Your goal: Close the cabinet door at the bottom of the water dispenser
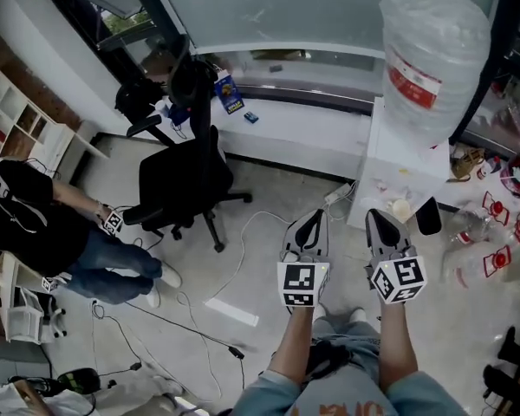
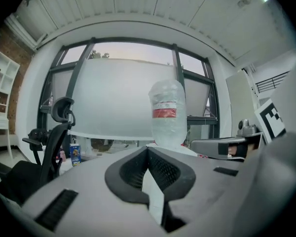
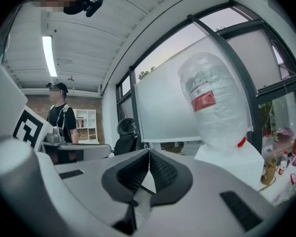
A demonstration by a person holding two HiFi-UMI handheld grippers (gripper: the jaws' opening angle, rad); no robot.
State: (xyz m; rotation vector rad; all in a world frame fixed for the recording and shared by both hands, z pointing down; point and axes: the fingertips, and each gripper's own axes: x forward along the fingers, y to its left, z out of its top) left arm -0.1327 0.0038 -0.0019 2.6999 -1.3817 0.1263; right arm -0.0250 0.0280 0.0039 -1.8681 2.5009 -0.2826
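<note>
The white water dispenser [image 1: 397, 170] stands at the right with a large clear bottle [image 1: 433, 55] upside down on top. From this steep angle its bottom cabinet door is hidden, so I cannot tell how it stands. My left gripper [image 1: 310, 217] and right gripper [image 1: 374, 217] are held side by side just in front of the dispenser, both pointing at it. In the left gripper view the left gripper [image 2: 148, 148] has its jaws shut on nothing, with the bottle [image 2: 166, 115] ahead. In the right gripper view the right gripper [image 3: 148, 151] is shut and empty, and the bottle [image 3: 214, 102] stands to its right.
A black office chair [image 1: 186, 180] stands left of the dispenser. A person [image 1: 61, 232] sits at the far left by white shelves [image 1: 17, 111]. Cables [image 1: 234, 258] and a power strip [image 1: 338, 196] lie on the floor. Bottles and clutter [image 1: 503, 224] sit right of the dispenser.
</note>
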